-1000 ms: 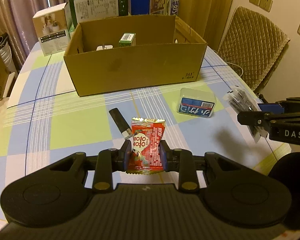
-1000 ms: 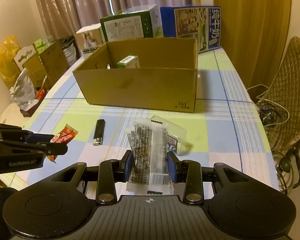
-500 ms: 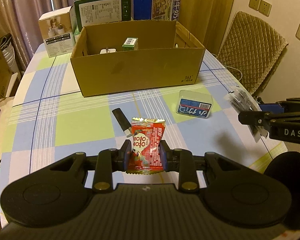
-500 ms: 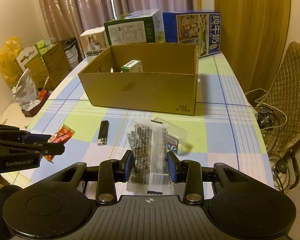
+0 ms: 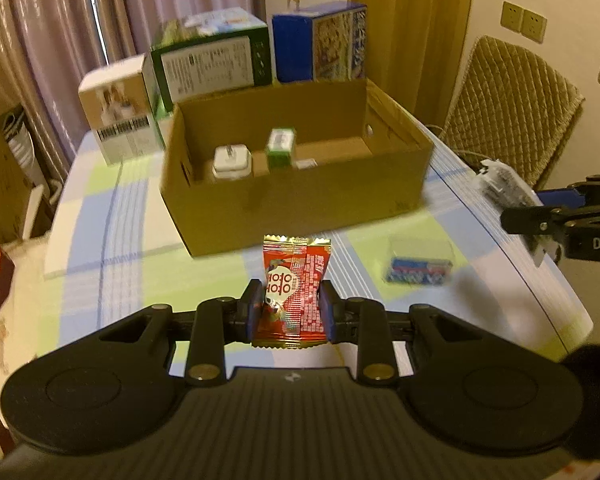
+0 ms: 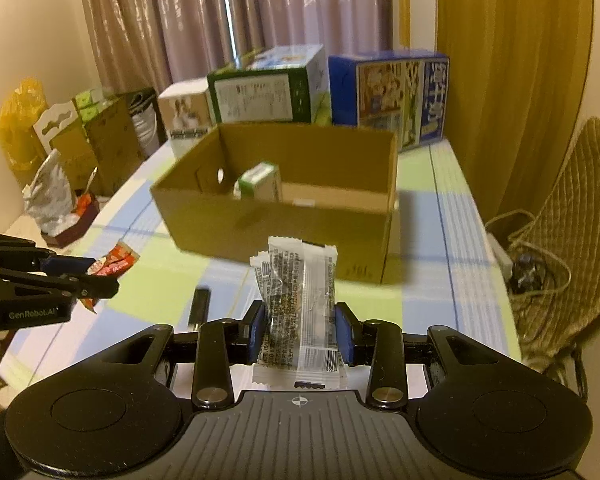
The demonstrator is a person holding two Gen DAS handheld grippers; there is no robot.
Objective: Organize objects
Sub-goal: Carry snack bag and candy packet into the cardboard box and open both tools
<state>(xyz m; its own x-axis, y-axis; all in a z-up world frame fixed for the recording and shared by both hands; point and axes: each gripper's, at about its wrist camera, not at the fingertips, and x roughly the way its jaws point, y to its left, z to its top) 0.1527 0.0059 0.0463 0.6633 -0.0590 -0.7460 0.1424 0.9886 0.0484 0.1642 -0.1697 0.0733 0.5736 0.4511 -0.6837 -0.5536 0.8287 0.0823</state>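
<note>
Left claw [image 5: 289, 307] clamped on a glossy red crinkle-edged snack packet [image 5: 294, 285], held upright above the checked surface [image 5: 112, 216]. Right claw [image 6: 301, 330] clamped on a clear plastic packet with dark contents [image 6: 300, 304], also upright. Ahead of both, an open brown cardboard box [image 5: 300, 200] holds a white rounded block [image 5: 232, 161] and a small green carton [image 5: 280, 147]. A lidded clear case [image 5: 420, 261] lies near the box.
</note>
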